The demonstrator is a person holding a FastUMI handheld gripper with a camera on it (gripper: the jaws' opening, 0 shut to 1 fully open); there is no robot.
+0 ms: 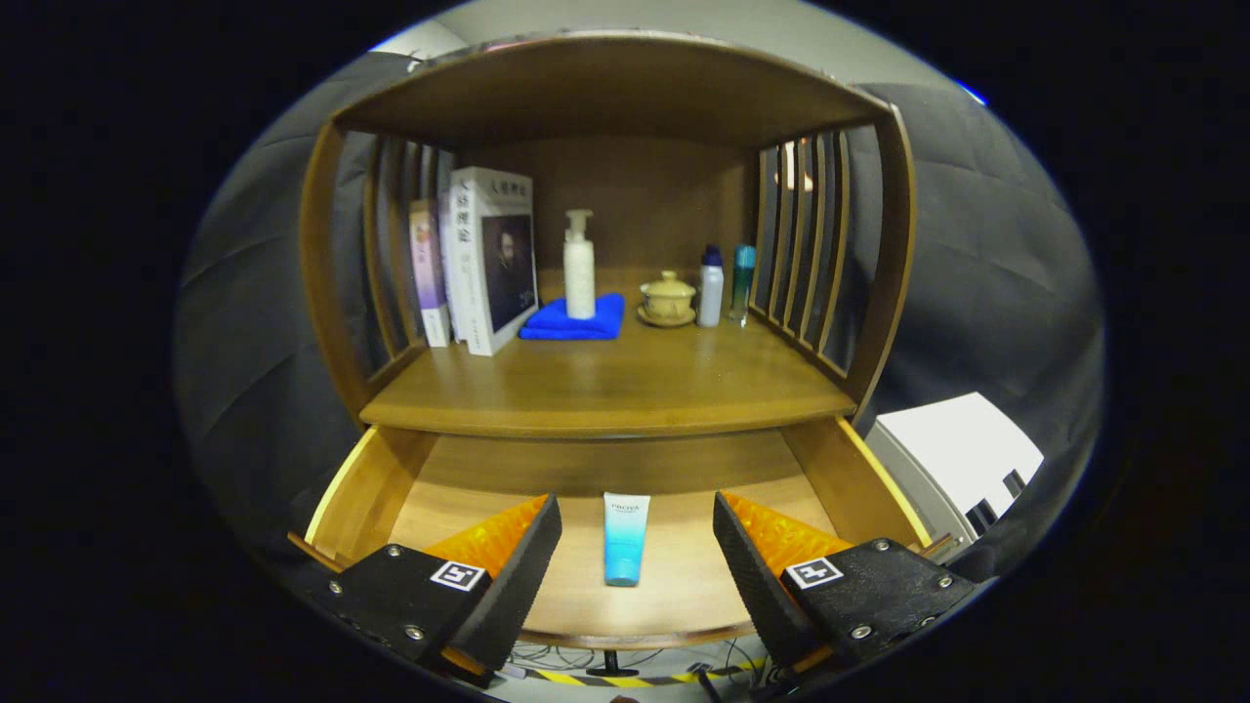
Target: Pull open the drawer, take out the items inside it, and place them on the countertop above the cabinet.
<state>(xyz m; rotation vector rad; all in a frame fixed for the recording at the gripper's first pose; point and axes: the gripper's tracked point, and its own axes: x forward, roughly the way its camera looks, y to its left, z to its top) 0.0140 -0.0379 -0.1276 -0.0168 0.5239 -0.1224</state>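
Drawer (859,469), wooden, pulled open beneath the countertop (605,391); gripper (637,532) poised above it, fingers spread wide, holding nothing. Tube (625,537), white fading to blue, apparently capped, lies flat on drawer floor between the fingers.

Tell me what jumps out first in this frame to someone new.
The drawer is pulled open, and a blue-and-white tube lies alone on its floor, between the fingers of the open tool. Above it, the countertop carries a white pump bottle standing on a folded blue cloth, with books to its left and a lidded cup and two small bottles to its right.
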